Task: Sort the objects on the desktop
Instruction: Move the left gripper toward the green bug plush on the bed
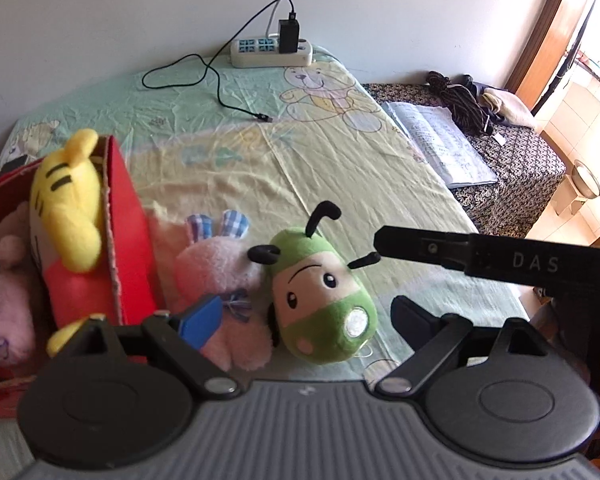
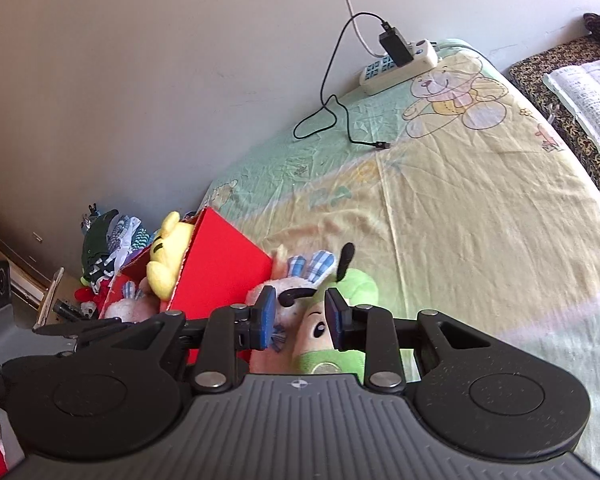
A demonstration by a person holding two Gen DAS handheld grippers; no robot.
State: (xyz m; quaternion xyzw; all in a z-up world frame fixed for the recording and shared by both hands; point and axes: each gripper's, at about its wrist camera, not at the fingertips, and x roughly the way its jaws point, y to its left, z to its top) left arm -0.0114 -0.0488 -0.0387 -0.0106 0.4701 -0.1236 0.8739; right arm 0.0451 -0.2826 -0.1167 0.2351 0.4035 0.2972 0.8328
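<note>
The green bug toy (image 1: 324,304) lies on the bed sheet (image 1: 340,176), touching the pink bunny toy (image 1: 220,276), and both sit just beside the red box (image 1: 128,232). The box already has a yellow toy (image 1: 66,204) poking out of it.

The bug toy looks soft, squashy and light. It will not break, and its fuzzy cloth should not slip. I think the best place to grab it is across its fat middle. The thin black feelers would just bend.

The left gripper (image 1: 300,320) has its fingers spread wide, and the bug toy lies between them, not squeezed yet. The right gripper (image 2: 300,316) is partly open. Its blue pads (image 2: 267,316) hang just over the bug toy's face, one on each side, and hold nothing.
</note>
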